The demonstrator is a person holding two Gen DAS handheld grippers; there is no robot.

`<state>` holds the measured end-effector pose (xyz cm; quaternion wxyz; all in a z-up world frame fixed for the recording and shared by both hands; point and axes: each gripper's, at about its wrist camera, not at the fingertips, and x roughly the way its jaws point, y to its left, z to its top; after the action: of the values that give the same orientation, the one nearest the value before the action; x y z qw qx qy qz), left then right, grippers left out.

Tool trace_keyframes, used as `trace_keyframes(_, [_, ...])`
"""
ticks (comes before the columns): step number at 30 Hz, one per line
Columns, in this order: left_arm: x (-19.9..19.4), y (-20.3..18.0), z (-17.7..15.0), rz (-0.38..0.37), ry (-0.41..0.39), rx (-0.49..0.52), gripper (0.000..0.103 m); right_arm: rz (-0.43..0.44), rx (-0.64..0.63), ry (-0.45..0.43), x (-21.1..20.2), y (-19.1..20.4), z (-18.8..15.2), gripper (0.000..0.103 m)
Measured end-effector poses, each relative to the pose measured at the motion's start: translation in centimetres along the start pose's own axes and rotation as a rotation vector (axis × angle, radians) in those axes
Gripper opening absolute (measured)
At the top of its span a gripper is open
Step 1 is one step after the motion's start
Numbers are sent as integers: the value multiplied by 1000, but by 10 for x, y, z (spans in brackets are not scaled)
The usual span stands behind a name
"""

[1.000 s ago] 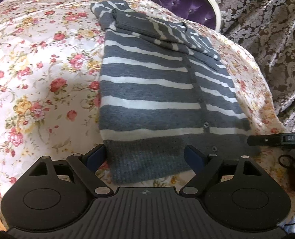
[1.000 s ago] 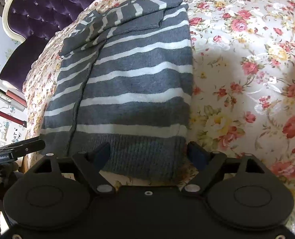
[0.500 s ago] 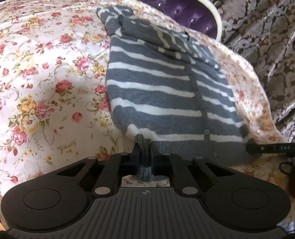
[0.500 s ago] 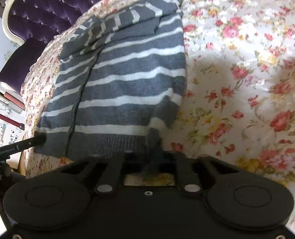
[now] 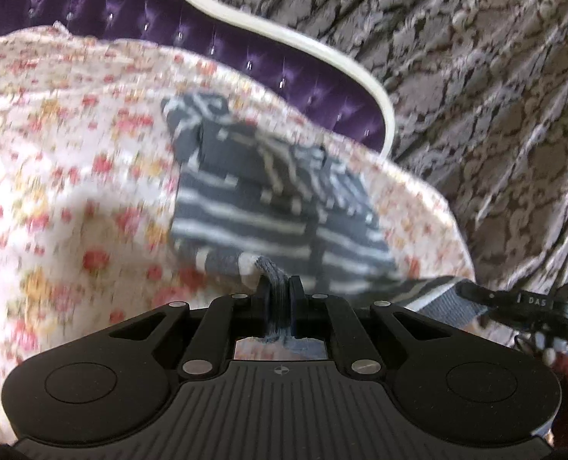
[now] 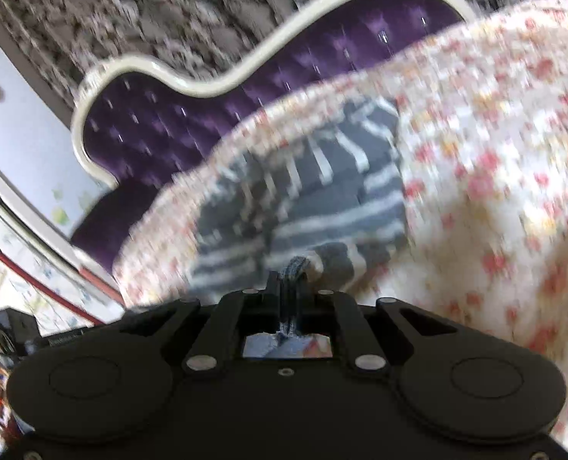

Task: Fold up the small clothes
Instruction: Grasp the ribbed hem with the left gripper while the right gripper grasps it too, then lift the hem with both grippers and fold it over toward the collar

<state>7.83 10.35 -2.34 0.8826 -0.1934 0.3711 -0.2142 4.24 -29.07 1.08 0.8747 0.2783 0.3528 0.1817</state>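
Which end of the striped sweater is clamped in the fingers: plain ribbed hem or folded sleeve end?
The plain grey ribbed hem, pinched by both grippers; the folded sleeves lie free at the far end.

Both grippers are looking matte black: left gripper (image 5: 280, 291) is showing a ribbed housing, round side discs, silver screws; right gripper (image 6: 286, 287) is showing smooth plastic.

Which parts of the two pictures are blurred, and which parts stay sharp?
Left wrist view: the floral sheet and the striped sweater are smeared by motion, while the left tool, shut on the sweater's hem, is sharp. Right wrist view: the blur is stronger, over the sheet, the sweater and the headboard; only the right tool looks crisp.
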Motion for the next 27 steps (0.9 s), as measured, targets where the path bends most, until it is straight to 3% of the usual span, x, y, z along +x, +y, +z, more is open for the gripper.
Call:
trace_keyframes(6, [7,-2,47,-7,-100,-3,5,19,-10,-101,15,0,45,14])
trace_keyframes(13, [34,6,98,-12,-173,-39,5,20,11,-154,51,-14,91,14])
trace_keyframes(19, [75,26,129,19,-189,-88,5,-16,50,-167,96,-35,123,14])
trace_keyframes(27, [136,52,155,86,-148,-118,5,-93,109,-121,169,-72,151,14])
